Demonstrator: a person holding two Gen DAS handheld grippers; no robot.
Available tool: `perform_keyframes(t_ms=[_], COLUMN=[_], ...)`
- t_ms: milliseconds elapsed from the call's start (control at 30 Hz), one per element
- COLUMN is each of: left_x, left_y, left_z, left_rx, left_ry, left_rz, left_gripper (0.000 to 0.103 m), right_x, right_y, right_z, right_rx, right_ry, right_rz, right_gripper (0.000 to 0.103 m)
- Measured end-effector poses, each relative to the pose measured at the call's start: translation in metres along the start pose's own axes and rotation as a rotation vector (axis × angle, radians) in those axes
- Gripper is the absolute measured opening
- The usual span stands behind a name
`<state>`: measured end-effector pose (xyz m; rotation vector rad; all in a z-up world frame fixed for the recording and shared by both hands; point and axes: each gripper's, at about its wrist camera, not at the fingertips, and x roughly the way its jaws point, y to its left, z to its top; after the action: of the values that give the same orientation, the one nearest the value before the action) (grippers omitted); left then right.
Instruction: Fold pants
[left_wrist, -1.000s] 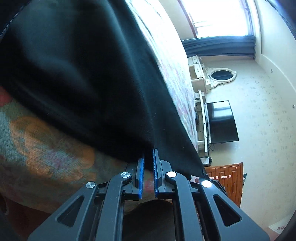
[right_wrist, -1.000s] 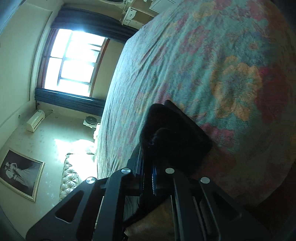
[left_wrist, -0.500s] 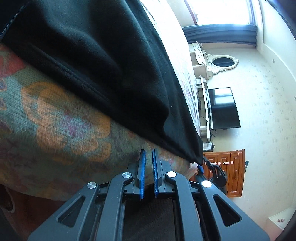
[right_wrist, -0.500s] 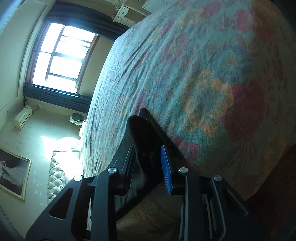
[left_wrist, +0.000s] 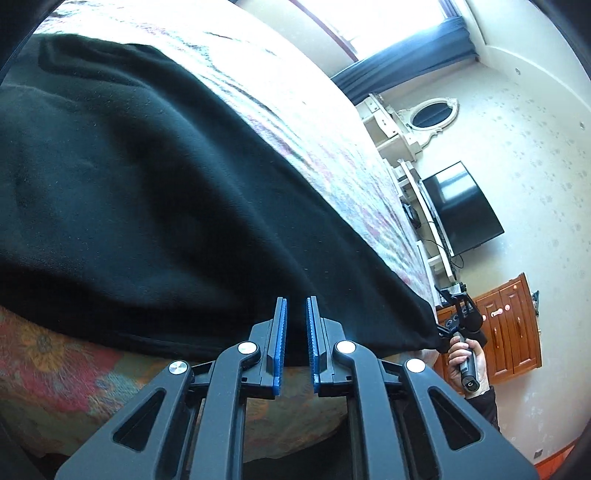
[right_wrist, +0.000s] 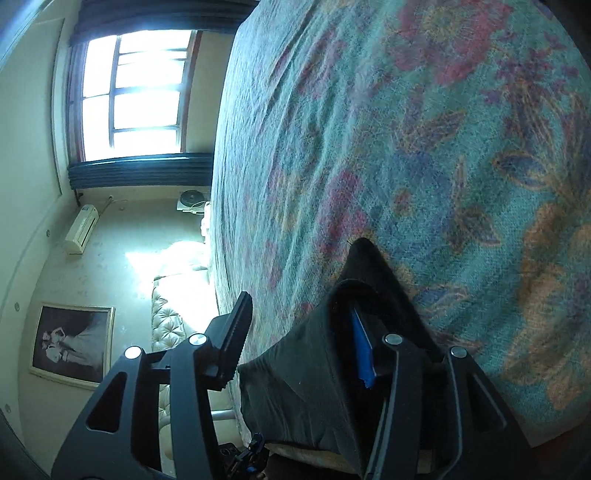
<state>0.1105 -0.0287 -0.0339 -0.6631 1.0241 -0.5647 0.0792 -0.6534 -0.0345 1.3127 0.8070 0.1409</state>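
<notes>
The black pants (left_wrist: 155, 192) lie spread across the floral bedspread (left_wrist: 55, 362). Their near hem runs just past my left gripper (left_wrist: 295, 302). Its blue pads stand a narrow slit apart, just starting to open, with nothing pinched between them. My right gripper (right_wrist: 295, 314) is opening. A corner of the pants (right_wrist: 317, 369) sits loose between its fingers and drapes over the right one, whose blue pad (right_wrist: 364, 350) shows beneath it. In the left wrist view the right gripper (left_wrist: 458, 317) is at the pants' far corner, held by a hand (left_wrist: 467, 363).
Beyond the foot of the bed stand a TV (left_wrist: 461, 210), a white dresser with an oval mirror (left_wrist: 428, 118) and a wooden cabinet (left_wrist: 506, 325). The right wrist view shows the window (right_wrist: 129, 96), a tufted seat (right_wrist: 170, 317) and a framed picture (right_wrist: 70, 343).
My right gripper went from shut on the pants corner to open, and the corner has slackened. My left gripper rolled and rose, so its tips again overlap the pants' hem.
</notes>
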Motion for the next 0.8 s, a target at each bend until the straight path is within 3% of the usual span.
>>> perform_keyframes(t_ms=[133,233,333,433,500,567,633,667,700,800], left_x=[0.01,0.01,0.008,0.006,0.007,0.004,0.0,-0.003,-0.006,-0.008], left_y=[0.018,0.024,0.026,0.029,0.027,0.029,0.035,0.038,0.041,0.046], left_z=[-0.004,-0.008,-0.007,-0.006,-0.003,-0.005,-0.011,-0.014,-0.018,-0.025], left_rx=[-0.071,-0.084,-0.074,-0.06,-0.064,-0.1,-0.169,-0.201,-0.228,-0.268], left_ry=[0.028,0.034,0.053,0.077,0.088,0.087,0.076,0.066,0.052,0.022], left_rz=[-0.006,-0.026,-0.031,-0.039,-0.043,-0.063,-0.123,-0.15,-0.172,-0.199], left_gripper=[0.011,0.011,0.011,0.011,0.011,0.011,0.017,0.03,0.034,0.034], right_x=[-0.003,-0.016,-0.033,-0.035,-0.011,0.028,0.07,0.088,0.104,0.147], right_y=[0.017,0.007,0.009,0.041,0.068,0.082,0.08,0.077,0.074,0.066], right_z=[0.001,0.006,-0.002,-0.034,-0.068,-0.109,-0.153,-0.174,-0.193,-0.237], right_rx=[-0.13,-0.13,-0.155,-0.29,-0.371,-0.408,-0.324,-0.261,-0.208,-0.115], right_ry=[-0.095,-0.182,-0.288,-0.319,-0.221,-0.031,0.183,0.274,0.345,0.499], right_rz=[0.027,-0.069,-0.254,-0.27,-0.197,-0.129,0.012,0.077,0.116,0.136], right_gripper=[0.05,0.056,0.056,0.056,0.056,0.056,0.056,0.056,0.056,0.056])
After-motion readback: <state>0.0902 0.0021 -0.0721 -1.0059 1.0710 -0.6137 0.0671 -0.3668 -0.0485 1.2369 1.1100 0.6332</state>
